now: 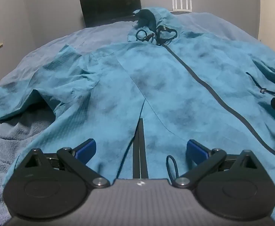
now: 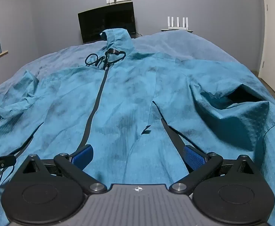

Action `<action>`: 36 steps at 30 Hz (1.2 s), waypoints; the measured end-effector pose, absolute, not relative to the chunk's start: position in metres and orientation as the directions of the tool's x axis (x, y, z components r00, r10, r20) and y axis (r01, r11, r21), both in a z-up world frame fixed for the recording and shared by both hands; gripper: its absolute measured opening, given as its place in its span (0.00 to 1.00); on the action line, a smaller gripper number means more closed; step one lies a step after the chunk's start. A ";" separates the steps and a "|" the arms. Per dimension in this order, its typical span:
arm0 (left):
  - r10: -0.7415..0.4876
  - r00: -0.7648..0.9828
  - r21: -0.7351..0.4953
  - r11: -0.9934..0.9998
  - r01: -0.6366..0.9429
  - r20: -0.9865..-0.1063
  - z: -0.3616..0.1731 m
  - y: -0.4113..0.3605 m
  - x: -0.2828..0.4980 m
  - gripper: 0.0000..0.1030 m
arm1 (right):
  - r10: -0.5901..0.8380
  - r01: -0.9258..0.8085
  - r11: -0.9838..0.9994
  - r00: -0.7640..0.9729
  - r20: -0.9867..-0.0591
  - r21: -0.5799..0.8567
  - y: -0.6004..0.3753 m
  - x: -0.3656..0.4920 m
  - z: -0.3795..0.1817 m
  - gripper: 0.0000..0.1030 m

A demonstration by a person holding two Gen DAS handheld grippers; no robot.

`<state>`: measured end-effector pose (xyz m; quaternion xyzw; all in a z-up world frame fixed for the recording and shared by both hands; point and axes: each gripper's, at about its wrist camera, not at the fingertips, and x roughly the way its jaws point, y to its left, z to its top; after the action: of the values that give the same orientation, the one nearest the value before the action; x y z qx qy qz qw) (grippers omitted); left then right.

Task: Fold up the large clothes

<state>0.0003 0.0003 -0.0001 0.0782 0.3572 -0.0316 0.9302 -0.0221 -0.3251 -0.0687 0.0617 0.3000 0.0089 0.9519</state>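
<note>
My left claw (image 1: 141,150) and right claw (image 2: 138,155) hover with jaws apart over the zipped teal jacket (image 1: 156,86), spread front-up on the blue blanket (image 1: 9,143); no label on it is legible.

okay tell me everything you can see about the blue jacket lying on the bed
The jacket is a teal-blue hooded shell of thin, crinkly fabric with darker mottling. It lies face up, spread on a blue-grey blanket, hood at the far end and hem nearest both cameras. A dark zipper runs down the front, closed as far as it shows; black drawcords loop at the collar. Both sleeves are out to the sides, rumpled. Nothing is folded. Both grippers hover open at the hem.
</note>
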 end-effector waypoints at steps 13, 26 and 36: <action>-0.024 0.736 0.093 0.989 0.117 -0.677 -0.001 0.004 0.001 1.00 | 0.060 0.020 0.991 0.817 -0.574 0.132 -0.326 -0.022 -0.069 1.00; -0.021 0.734 0.093 0.989 0.115 -0.679 -0.004 0.004 0.002 1.00 | 0.064 0.020 0.990 0.814 -0.577 0.138 -0.326 -0.021 -0.069 1.00; -0.022 0.732 0.094 0.989 0.116 -0.680 -0.007 0.001 0.002 1.00 | 0.065 0.020 0.990 0.813 -0.578 0.140 -0.326 -0.021 -0.069 1.00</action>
<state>0.0019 0.0015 -0.0069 0.0652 0.3638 -0.0372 0.9284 -0.0210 -0.3259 -0.0693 0.0700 0.3052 0.0119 0.9497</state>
